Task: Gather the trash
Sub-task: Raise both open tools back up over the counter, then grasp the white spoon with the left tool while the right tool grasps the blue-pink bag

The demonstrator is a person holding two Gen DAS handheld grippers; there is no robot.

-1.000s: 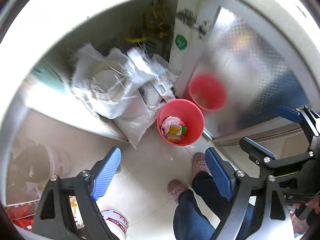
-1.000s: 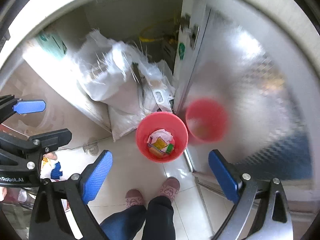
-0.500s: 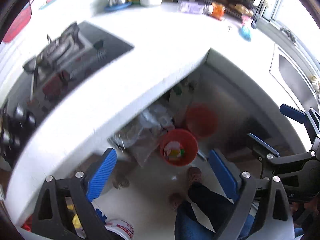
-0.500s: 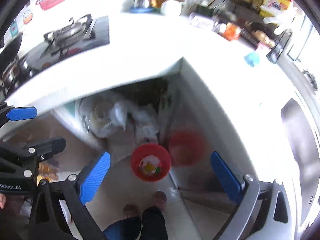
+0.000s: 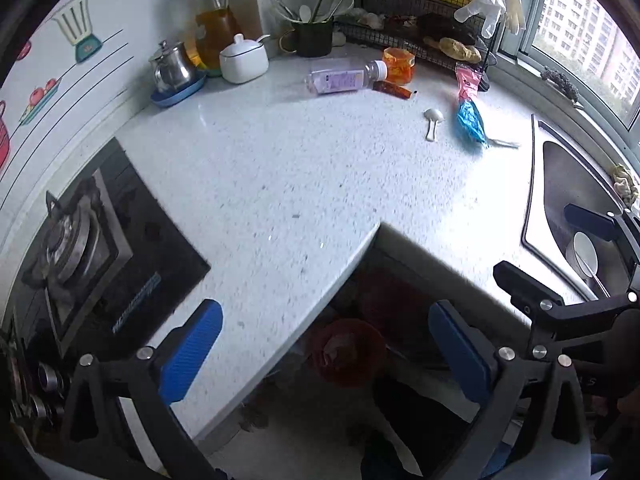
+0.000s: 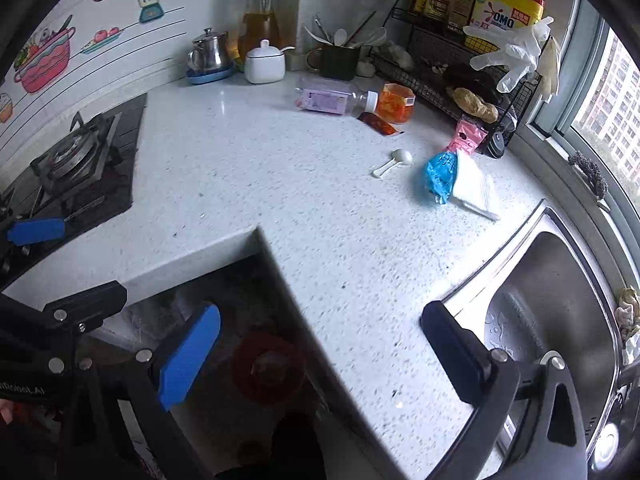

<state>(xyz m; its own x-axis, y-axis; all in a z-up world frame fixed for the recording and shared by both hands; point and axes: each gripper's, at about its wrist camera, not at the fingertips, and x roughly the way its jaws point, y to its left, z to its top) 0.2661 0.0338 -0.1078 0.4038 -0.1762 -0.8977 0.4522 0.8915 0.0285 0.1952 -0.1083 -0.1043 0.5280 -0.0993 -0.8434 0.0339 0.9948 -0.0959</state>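
So both claws are up over the countertop (image 5: 280,184), pointing down at it. The left gripper (image 5: 324,320) has just been opening and its jaws stand wide apart with nothing between them. The right gripper (image 6: 322,316) is spread wide and empty too.

The trash sits at the far side of the counter, ahead of both claws and well apart from them. Left to right: one plastic bottle (image 5: 344,79) on its side, long axis running across the view with the cap to the right, one dark red sachet (image 5: 392,89), one orange packet (image 5: 397,65), one white scoop (image 5: 432,122), one pink packet (image 5: 466,80), one blue bag (image 5: 470,122).

I'd say the right hand is nearer the blue bag end. One red bin (image 5: 348,354) sits on the floor, below the claws.
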